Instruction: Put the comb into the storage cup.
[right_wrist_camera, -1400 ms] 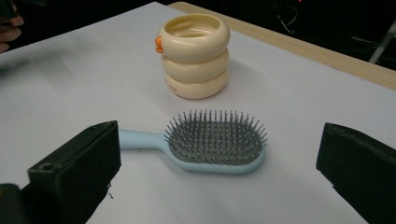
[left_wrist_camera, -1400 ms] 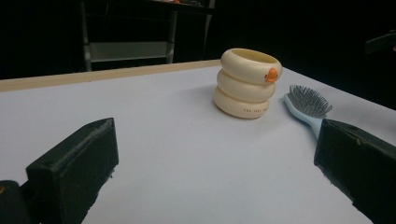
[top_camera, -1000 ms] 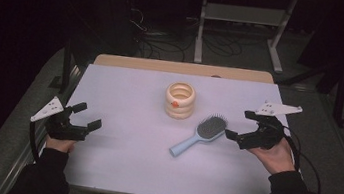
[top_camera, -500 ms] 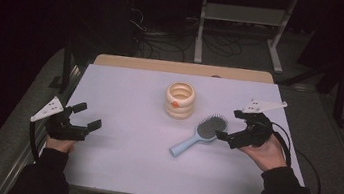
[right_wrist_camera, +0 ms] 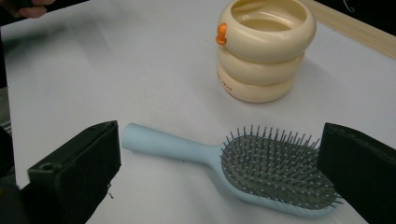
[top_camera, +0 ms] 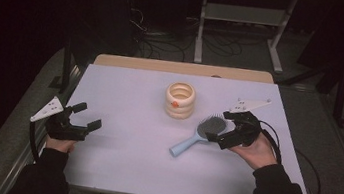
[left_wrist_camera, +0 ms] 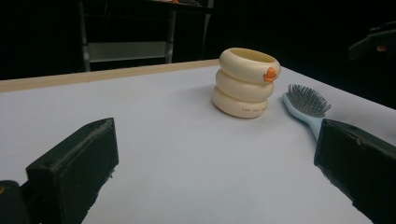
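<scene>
Right gripper (top_camera: 223, 135) nearer hairbrush (top_camera: 199, 134), jaws apart

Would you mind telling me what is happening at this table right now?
A person holds a gripper in each hand at a white table. The right gripper hangs open beside the head of a light blue hairbrush, which lies bristles up and is not yet grasped. A cream ringed cup stands upright just beyond the brush, apart from it. The left gripper is open at the table's left edge, away from both things.
</scene>
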Demonstrator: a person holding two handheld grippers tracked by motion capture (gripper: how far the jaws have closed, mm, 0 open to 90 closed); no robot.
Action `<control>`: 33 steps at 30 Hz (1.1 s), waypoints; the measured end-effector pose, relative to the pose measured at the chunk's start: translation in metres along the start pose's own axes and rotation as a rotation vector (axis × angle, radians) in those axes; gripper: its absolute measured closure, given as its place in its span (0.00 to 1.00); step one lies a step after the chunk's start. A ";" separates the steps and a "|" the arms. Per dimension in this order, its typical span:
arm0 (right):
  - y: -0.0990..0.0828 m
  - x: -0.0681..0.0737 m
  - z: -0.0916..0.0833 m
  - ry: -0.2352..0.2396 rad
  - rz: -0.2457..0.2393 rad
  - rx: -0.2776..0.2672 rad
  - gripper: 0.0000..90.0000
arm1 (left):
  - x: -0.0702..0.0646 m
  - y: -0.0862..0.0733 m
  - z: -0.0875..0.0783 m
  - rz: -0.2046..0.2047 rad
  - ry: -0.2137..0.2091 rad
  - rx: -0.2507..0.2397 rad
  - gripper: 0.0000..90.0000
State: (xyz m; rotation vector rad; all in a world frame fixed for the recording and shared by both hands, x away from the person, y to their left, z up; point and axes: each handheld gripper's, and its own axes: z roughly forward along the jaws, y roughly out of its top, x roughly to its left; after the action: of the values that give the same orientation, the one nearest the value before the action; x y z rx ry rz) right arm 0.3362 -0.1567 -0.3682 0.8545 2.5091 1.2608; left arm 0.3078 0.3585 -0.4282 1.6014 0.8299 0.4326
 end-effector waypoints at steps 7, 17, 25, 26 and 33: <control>0.004 0.005 0.010 0.023 -0.010 0.033 0.00 | -0.001 0.000 0.000 0.003 -0.001 0.000 0.00; 0.010 0.014 0.030 0.061 -0.034 0.103 0.00 | -0.001 0.000 -0.001 0.005 -0.004 -0.001 0.00; 0.016 0.018 0.042 0.082 -0.042 0.131 0.01 | -0.001 0.000 0.000 0.005 -0.006 0.001 0.00; 0.016 0.019 0.043 0.086 -0.045 0.137 0.05 | -0.001 0.000 0.000 0.004 -0.006 0.001 0.00; 0.019 0.024 0.056 0.100 -0.081 0.187 0.23 | -0.002 0.000 0.000 0.010 -0.007 0.007 0.00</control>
State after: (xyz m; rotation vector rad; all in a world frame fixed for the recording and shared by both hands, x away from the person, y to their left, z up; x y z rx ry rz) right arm 0.3483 -0.0968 -0.3860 0.7360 2.7448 1.0827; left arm 0.3068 0.3574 -0.4279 1.6135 0.8191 0.4311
